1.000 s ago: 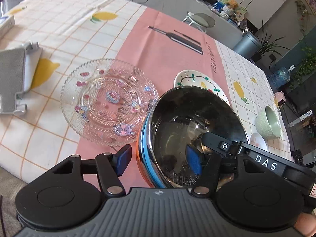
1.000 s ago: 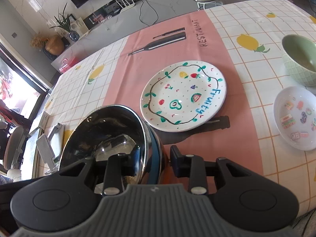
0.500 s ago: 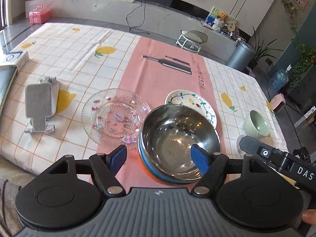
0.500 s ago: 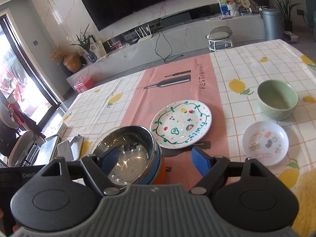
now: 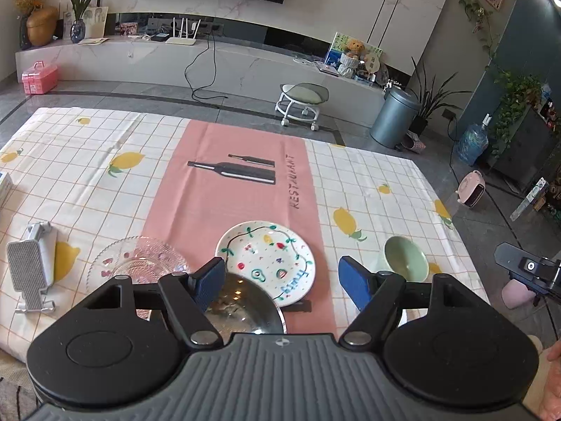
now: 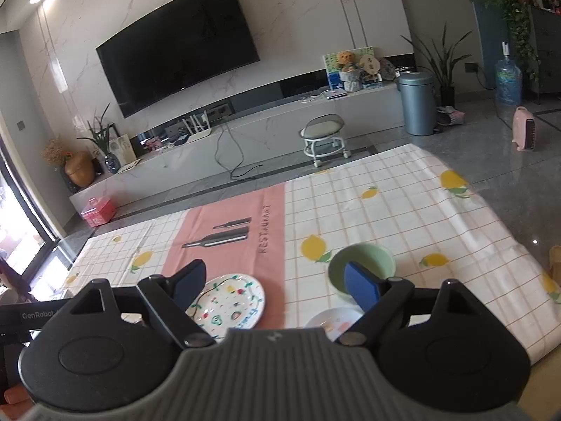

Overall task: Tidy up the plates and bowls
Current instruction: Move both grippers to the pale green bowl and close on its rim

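Note:
My left gripper (image 5: 284, 280) is open and empty, raised above the table's near edge. Below it the steel bowl (image 5: 245, 312) shows partly behind the left finger. A clear glass plate (image 5: 140, 263) lies to its left, a white fruit-painted plate (image 5: 266, 259) just beyond it, and a green bowl (image 5: 406, 258) to the right. My right gripper (image 6: 277, 284) is open and empty, also raised. Under it are the fruit plate (image 6: 231, 301), the green bowl (image 6: 364, 263) and a small white sticker plate (image 6: 333, 319), partly hidden.
The table wears a lemon-check cloth with a pink runner (image 5: 231, 189). A grey-white phone stand (image 5: 31, 266) lies at the left edge. The other gripper's body (image 5: 529, 266) shows at far right. Beyond are a stool (image 5: 301, 98) and a bin (image 5: 396, 115).
Both grippers rose and pulled back from the steel bowl, which stays on the table. Both sets of jaws are open and wider apart than a second ago.

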The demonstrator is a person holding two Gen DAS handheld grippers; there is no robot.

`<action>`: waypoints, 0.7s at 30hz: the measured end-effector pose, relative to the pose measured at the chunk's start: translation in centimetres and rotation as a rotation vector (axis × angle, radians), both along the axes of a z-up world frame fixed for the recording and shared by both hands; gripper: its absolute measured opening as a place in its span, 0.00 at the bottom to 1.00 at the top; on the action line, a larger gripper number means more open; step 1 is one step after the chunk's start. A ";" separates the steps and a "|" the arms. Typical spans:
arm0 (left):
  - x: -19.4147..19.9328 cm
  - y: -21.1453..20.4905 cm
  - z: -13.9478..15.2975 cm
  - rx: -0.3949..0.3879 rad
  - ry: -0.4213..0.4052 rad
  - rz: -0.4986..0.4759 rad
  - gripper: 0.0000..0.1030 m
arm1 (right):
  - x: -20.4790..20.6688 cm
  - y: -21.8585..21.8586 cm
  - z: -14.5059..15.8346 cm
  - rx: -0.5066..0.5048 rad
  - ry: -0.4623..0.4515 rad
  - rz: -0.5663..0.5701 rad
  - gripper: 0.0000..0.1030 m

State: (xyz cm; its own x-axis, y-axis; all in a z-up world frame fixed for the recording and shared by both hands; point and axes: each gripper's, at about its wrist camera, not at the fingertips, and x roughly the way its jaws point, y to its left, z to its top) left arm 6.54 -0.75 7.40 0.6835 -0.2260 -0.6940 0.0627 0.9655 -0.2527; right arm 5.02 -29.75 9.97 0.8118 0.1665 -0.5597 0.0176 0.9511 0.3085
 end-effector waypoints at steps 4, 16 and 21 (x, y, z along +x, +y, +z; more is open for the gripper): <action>1.9 -2.8 0.3 -0.013 0.002 -0.020 0.84 | 1.4 -3.2 1.8 -0.030 -0.037 -0.091 0.86; 9.6 -10.3 -3.9 -0.023 0.152 -0.269 0.84 | 9.4 -8.1 -3.0 0.018 0.028 -0.238 0.86; 12.9 -10.9 -5.2 -0.088 0.193 -0.249 0.84 | 12.4 -10.0 -5.7 0.048 0.083 -0.300 0.85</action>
State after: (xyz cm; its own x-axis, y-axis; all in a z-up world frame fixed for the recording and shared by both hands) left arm 19.41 -11.64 2.21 0.4571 -0.4346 -0.7760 0.2366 0.9005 -0.3650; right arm 17.40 -39.72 4.23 0.7807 -0.0461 -0.6232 0.3225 0.8839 0.3386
